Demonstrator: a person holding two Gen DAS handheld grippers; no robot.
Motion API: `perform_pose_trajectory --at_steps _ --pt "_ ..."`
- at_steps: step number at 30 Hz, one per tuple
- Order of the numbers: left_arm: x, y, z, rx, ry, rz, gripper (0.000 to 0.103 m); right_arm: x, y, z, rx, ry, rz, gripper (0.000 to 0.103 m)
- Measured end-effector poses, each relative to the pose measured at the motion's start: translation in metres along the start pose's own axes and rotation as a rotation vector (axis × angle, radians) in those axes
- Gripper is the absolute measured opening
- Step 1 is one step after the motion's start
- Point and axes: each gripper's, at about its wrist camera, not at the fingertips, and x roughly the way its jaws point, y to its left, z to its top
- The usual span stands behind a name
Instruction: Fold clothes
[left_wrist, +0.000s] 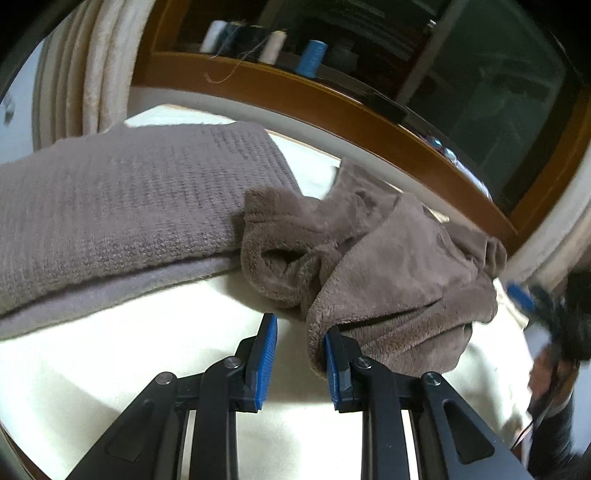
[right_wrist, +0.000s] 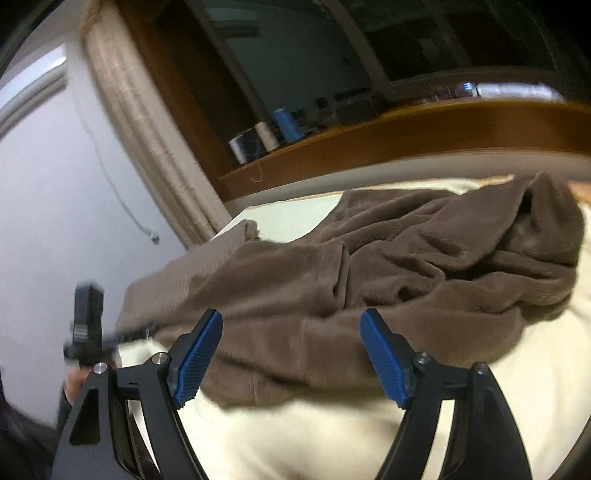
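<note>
In the foreground of the left wrist view, the left tongs (left_wrist: 300, 363) are seen with a clear gap between the blue pads; the hem of the crumpled brown fleece garment (left_wrist: 388, 273) is draped over the right-hand finger, and whether it is pinched cannot be told. The right tongs (right_wrist: 291, 358) are held wide apart, nothing gripped, with the same garment (right_wrist: 388, 266) lying just beyond them on the cream bed cover (right_wrist: 314, 435). No clear long axis can be made out in the heap. Beside it a folded waffle-knit piece (left_wrist: 122, 206) is laid flat. Farther off, thread spools (left_wrist: 312, 57) are ranged on a wooden sill (left_wrist: 332, 107). The other tongs appear only as blur at each frame's edge.
</note>
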Motion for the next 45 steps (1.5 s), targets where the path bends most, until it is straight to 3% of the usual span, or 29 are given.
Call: perform_pose_trajectory --at_steps 3,7,9,12,13,18,19,23,27,34,37,39,41,45 --pt "-0.002 -0.005 -0.003 0.050 -0.006 0.004 0.026 0.030 -0.006 0.020 0.099 0.067 0.004 0.071" --pt "-0.004 -0.005 -0.004 0.069 -0.002 -0.018 0.026 0.075 -0.026 0.020 0.206 0.170 0.012 0.053" --pt "-0.004 -0.005 -0.004 0.078 -0.001 -0.025 0.026 0.089 -0.025 0.018 0.199 0.208 -0.020 0.049" --pt "-0.003 -0.005 -0.005 0.102 0.000 -0.025 0.026 0.106 -0.021 0.017 0.173 0.249 -0.057 0.032" --pt "-0.003 -0.005 -0.005 0.113 -0.001 -0.024 0.026 0.108 -0.017 0.017 0.151 0.250 -0.062 0.026" --pt "-0.007 -0.002 -0.008 0.137 -0.008 -0.043 0.026 0.113 0.025 0.026 0.005 0.201 -0.052 0.017" --pt "-0.008 -0.001 -0.009 0.137 -0.010 -0.047 0.026 0.114 0.036 0.029 -0.024 0.185 -0.034 0.009" --pt "-0.015 0.002 -0.013 0.150 -0.023 -0.045 0.026 0.121 0.080 0.038 -0.122 0.142 0.051 0.008" --pt "-0.024 0.005 -0.018 0.175 -0.042 0.007 0.026 0.132 0.117 0.039 -0.185 0.132 0.126 0.008" --pt "-0.036 0.013 -0.027 0.189 -0.057 0.018 0.026 0.154 0.149 0.031 -0.254 0.195 0.252 0.008" --pt "-0.041 0.005 -0.031 0.232 -0.074 0.002 0.026 0.166 0.158 0.026 -0.266 0.268 0.308 0.013" --pt "-0.044 -0.003 -0.033 0.267 -0.083 -0.008 0.026 0.172 0.160 0.023 -0.258 0.299 0.324 0.037" --pt "-0.046 -0.011 -0.036 0.299 -0.090 -0.021 0.026 0.169 0.160 0.023 -0.235 0.295 0.336 0.085" --pt "-0.042 -0.030 -0.036 0.347 -0.081 -0.053 0.026 0.144 0.157 0.040 -0.164 0.218 0.402 0.087"
